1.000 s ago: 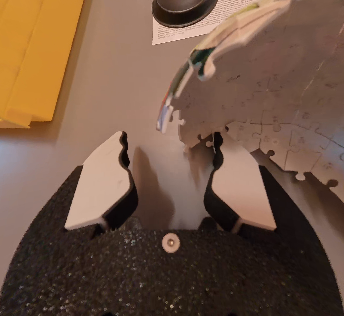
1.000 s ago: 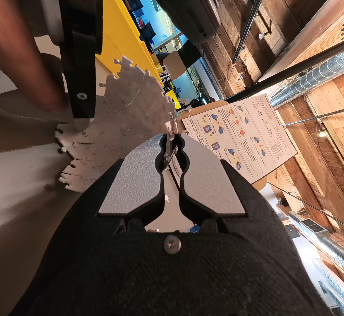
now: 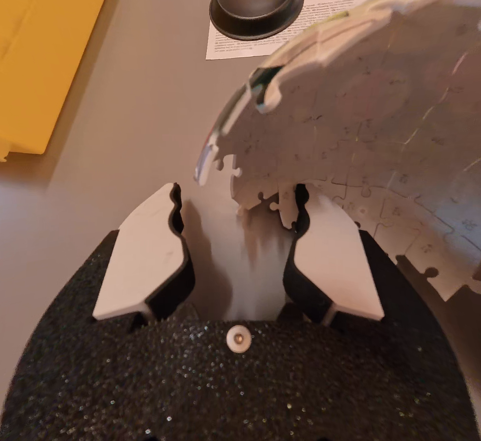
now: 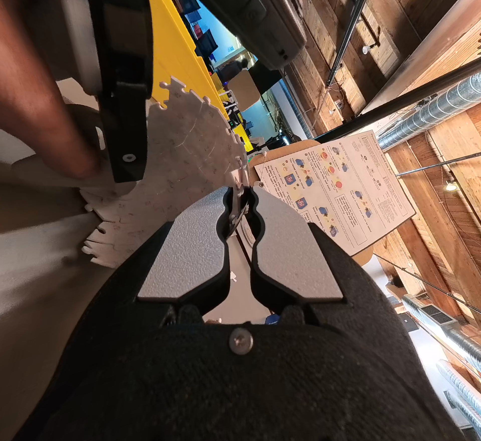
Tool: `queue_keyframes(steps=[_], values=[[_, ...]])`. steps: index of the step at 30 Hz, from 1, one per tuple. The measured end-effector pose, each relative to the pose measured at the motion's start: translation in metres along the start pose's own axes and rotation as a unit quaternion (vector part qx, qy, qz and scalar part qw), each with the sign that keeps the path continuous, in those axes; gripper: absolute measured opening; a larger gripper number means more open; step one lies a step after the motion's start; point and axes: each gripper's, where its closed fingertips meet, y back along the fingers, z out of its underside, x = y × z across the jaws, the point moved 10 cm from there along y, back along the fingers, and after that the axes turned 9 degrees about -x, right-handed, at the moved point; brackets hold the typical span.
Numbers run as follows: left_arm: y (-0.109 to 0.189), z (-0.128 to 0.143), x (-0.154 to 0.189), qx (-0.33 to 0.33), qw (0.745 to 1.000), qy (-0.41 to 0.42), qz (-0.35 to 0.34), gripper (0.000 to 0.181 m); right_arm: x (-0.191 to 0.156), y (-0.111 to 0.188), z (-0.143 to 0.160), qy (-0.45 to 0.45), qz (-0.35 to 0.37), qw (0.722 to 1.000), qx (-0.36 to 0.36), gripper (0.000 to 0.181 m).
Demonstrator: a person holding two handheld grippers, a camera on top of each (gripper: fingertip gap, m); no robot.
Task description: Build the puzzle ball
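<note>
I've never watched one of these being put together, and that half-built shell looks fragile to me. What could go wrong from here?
1. The right gripper pinches only the thin rim of the curved puzzle shell, so the shell could twist or slip out.
2. The open left gripper has a finger right against the shell's jagged lower edge; a nudge might pop joined pieces apart.
3. The black stand sits on the instruction sheet close behind; a swinging shell might knock it.

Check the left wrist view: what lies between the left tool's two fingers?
Mostly bare grey table. The left tool is open; only the puzzle shell's jagged lower edge pokes in beside its right finger.
</note>
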Motion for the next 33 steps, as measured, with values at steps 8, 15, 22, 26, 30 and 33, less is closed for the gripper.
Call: queue_keyframes(steps=[8, 15, 22, 26, 30, 33], values=[[0.007, 0.001, -0.014, 0.015, 0.999, 0.032, -0.001, 0.081, 0.0, 0.0, 0.0, -0.001, 0.0, 1.0, -0.001, 0.011], [0.002, 0.0, -0.006, 0.003, 1.0, 0.001, -0.011, 0.079, 0.0, 0.0, -0.001, -0.001, 0.0, 1.0, -0.001, 0.011], [0.003, 0.001, -0.004, -0.006, 1.0, 0.001, -0.007, 0.074, 0.0, -0.003, -0.001, -0.009, 0.001, 1.0, -0.003, 0.011], [0.006, 0.003, -0.004, -0.007, 1.0, 0.004, -0.013, 0.076, 0.0, -0.003, 0.0, -0.016, -0.002, 1.0, -0.009, 0.011], [0.008, 0.005, -0.007, -0.001, 1.0, 0.009, -0.018, 0.076, 0.001, -0.005, 0.002, -0.023, -0.005, 1.0, -0.019, 0.011], [0.005, 0.002, -0.008, -0.005, 1.0, 0.012, -0.014, 0.078, 0.002, -0.007, 0.002, -0.024, -0.007, 0.999, -0.022, 0.011]])
